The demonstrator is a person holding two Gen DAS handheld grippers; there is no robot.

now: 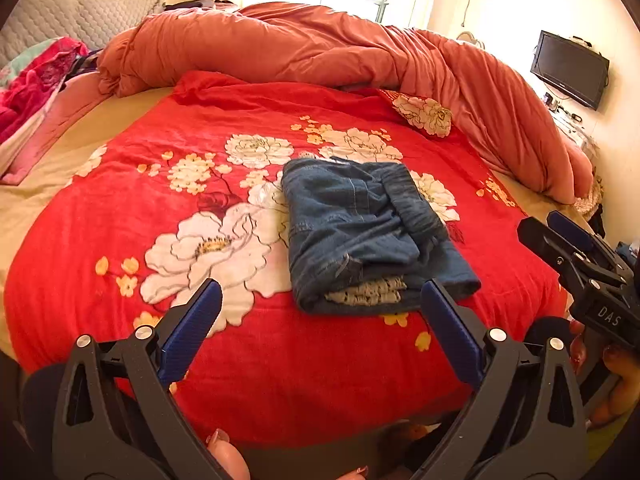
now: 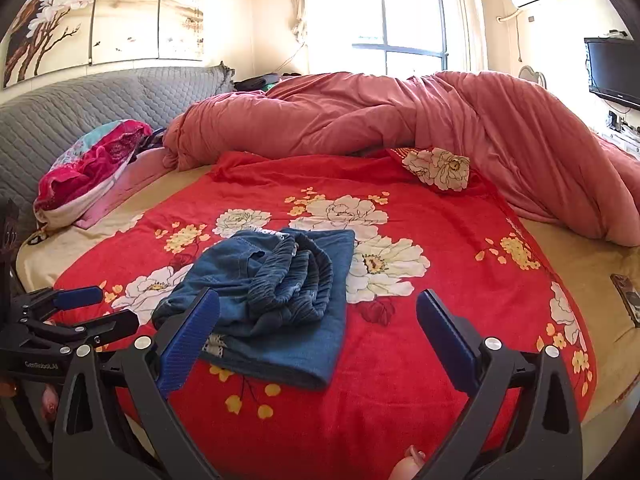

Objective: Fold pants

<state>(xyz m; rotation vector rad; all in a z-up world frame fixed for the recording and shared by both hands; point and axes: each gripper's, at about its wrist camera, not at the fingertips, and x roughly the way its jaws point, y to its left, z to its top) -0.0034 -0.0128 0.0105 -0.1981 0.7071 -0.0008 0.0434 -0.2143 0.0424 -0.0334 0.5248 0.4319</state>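
Bed's red blanket point(image 1: 120, 248) is carrying folded pants point(image 1: 360, 232), lying just ahead of left hand-held gripper point(image 1: 320, 320) & right hand-held gripper point(image 2: 318, 328), both gaping wide, gripping nothing.

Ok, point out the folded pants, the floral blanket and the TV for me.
Folded pants point(image 1: 360, 224), left wrist view, on the top denim layer.
Floral blanket point(image 1: 100, 232), left wrist view, on bare red fabric.
TV point(image 1: 570, 68), left wrist view, on the dark screen.

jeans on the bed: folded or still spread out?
Folded. The jeans lie as a compact stacked bundle on the red floral blanket, waistband tucked on top, legs doubled under. Neither tongs touch them.
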